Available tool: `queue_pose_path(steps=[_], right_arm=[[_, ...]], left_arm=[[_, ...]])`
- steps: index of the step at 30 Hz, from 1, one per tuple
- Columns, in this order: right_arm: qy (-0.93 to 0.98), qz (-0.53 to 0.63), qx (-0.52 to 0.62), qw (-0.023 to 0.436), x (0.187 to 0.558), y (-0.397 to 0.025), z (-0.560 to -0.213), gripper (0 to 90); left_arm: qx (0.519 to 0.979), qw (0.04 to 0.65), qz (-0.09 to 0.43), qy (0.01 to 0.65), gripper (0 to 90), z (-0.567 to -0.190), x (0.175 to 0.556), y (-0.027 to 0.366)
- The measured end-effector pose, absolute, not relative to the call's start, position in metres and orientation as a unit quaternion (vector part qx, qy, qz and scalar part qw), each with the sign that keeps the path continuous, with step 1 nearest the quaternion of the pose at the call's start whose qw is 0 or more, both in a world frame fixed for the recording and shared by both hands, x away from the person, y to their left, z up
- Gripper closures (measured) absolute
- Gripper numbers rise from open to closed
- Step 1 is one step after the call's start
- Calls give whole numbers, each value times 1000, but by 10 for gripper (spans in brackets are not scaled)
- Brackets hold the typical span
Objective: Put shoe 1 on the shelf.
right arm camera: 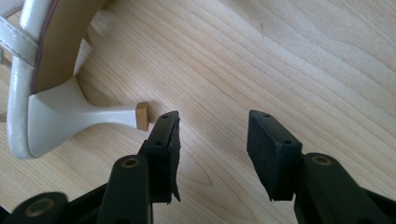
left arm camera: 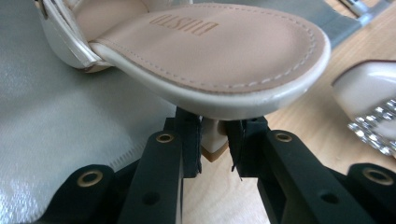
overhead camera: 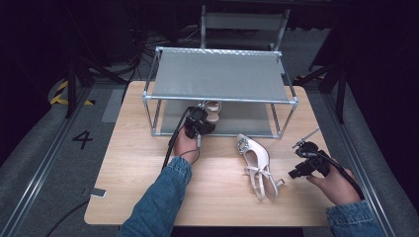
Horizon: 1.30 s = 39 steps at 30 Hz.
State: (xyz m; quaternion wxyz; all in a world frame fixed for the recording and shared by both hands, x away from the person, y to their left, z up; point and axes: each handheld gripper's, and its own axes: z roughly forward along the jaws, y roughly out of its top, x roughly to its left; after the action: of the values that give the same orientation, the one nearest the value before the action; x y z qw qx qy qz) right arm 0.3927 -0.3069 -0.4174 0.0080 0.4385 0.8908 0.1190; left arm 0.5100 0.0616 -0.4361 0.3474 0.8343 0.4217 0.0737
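Left hand-held gripper (left arm camera: pixel 215 147) pinches sandal heel (left arm camera: pixel 212 140).

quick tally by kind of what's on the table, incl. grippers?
Shoes: 2, one held by its heel at the rack's lower shelf, one lying on its side on the table
Shoe racks: 1
Grippers: 2, left gripper, right gripper
Total: 5

- High view: table (overhead camera: pixel 148 197) evenly lit from above, surroundings fall off to near black; picture soft, low detail.
- Rack (overhead camera: pixel 220 76) casts soft shade on its lower shelf.
- Left gripper view: bright, glare on the shoe (left arm camera: pixel 210 51) rim; black jaws at the bottom blurred.
- Right gripper view: wood grain sharp, faint shadow beside the heel (right arm camera: pixel 93 114); lower corners out of focus.
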Motion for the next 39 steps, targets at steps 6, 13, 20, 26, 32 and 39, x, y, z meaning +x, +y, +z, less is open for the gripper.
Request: queue_pose_path(steps=[6, 13, 20, 26, 32, 39], right_arm=[[891, 120, 438, 8, 393, -309, -417, 544], [891, 123, 437, 6, 393, -311, -417, 541], [889, 127, 441, 7, 390, -311, -414, 540], [890, 127, 437, 10, 389, -308, -411, 535], [891, 128, 435, 15, 387, -304, -408, 535], [893, 129, 431, 20, 386, -301, -406, 535]], left_arm=[[844, 337, 87, 408, 754, -440, 524, 61], [842, 318, 75, 430, 744, -448, 530, 52], [858, 285, 96, 417, 718, -454, 534, 53], [857, 306, 112, 399, 551, -445, 524, 61], [838, 322, 95, 430, 529, -433, 501, 65], [837, 333, 78, 427, 501, -417, 481, 75]])
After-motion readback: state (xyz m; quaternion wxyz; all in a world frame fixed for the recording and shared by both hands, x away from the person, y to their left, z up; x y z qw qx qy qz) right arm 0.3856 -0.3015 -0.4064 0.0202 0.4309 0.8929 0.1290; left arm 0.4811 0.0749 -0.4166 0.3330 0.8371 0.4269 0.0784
